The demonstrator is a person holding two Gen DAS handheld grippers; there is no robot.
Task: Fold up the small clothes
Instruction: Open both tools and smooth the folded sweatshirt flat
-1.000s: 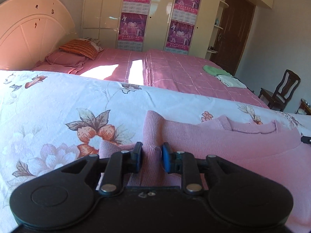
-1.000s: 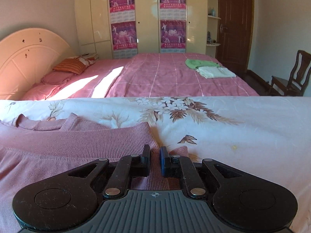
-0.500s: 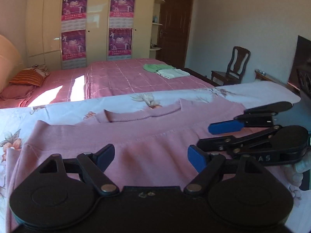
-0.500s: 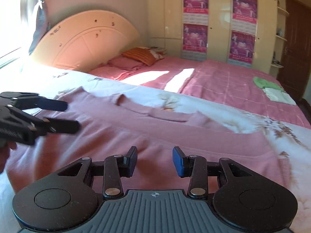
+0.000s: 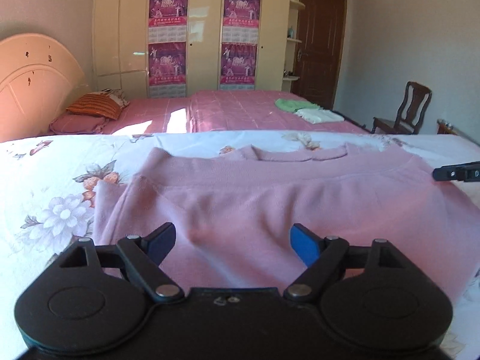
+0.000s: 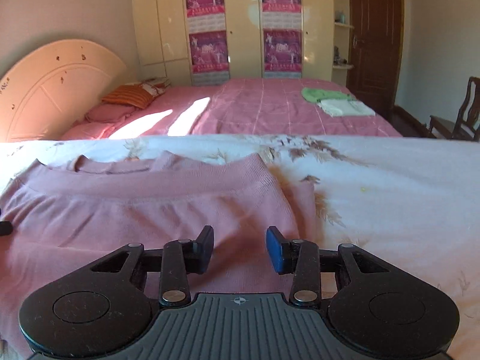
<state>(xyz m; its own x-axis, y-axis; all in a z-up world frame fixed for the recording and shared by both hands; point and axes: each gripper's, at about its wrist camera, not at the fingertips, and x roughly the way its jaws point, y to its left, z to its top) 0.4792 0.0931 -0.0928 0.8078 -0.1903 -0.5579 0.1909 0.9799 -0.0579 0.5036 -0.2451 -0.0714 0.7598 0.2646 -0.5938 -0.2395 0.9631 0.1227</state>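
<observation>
With both tools hovering low over the near hem, the pink sweater [image 5: 270,198] lies flat on the floral sheet [image 5: 54,180], collar toward the sheet's far edge, hem toward the near edge.

Left to right:
- Left sleeve [image 5: 105,207]: appears folded in along the body's left side, a narrow strip beside the shoulder seam. Judgement: tucked so the body forms a tidy rectangle.
- Left gripper [image 5: 232,241]: fingers spread wide, nothing between them, over the sweater's near left part. Contact with the cloth cannot be told.
- Collar [image 5: 300,154]: faces away, close to the far edge of the sheet.
- Right gripper [image 6: 240,247]: fingers parted, empty, over the near right part of the body. Its tip also shows at the right edge of the left wrist view.
- Right side: sleeve cuff [image 6: 306,201] seems to peek out beyond the body edge; sheet bare beyond it.

Orientation: collar-to-hem line runs far-to-near; the folded piece looks wider than deep, so its long axis likely runs left-right, parallel to the near edge.

Judgement: sleeves are in; both tools are placed to take the hem for a fold toward the collar.
</observation>
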